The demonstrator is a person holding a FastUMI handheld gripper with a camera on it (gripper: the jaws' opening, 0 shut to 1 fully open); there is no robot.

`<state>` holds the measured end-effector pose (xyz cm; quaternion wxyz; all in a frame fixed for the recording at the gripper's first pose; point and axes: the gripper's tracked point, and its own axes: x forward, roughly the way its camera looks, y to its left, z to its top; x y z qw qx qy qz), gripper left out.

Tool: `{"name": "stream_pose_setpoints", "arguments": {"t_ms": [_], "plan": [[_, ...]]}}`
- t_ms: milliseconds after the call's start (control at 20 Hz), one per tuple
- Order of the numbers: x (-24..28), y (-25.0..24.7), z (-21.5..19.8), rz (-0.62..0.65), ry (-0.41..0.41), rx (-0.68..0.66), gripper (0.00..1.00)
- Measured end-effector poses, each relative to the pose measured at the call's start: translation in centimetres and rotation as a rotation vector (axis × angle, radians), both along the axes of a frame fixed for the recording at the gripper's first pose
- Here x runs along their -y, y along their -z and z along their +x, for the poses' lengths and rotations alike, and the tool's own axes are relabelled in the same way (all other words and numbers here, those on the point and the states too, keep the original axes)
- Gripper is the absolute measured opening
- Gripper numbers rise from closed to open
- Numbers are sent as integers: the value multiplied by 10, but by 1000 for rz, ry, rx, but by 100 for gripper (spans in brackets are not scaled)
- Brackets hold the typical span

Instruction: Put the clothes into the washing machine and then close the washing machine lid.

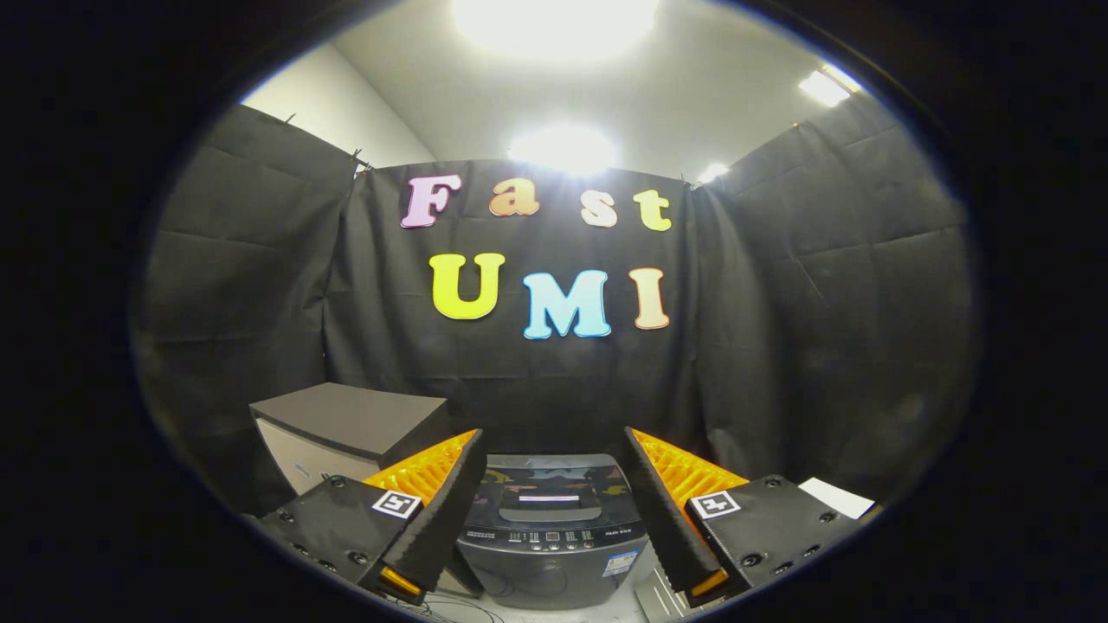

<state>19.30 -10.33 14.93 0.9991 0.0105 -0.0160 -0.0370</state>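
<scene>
Washing machine (550, 528) lid down, on pale floor; fingers (551, 454) spread, empty.

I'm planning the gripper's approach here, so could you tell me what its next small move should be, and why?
Probably ease forward and down toward the washing machine. The gripper is open and holds nothing, the machine stands some way beyond its fingers with its dark lid apparently lying flat, and no clothes are in sight, so a closer look seems needed first.
</scene>
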Motion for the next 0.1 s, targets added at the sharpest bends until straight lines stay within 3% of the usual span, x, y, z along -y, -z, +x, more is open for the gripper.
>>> {"name": "stream_pose_setpoints", "arguments": {"t_ms": [100], "plan": [[-4,0,-7,-12,-3,7,97]]}}
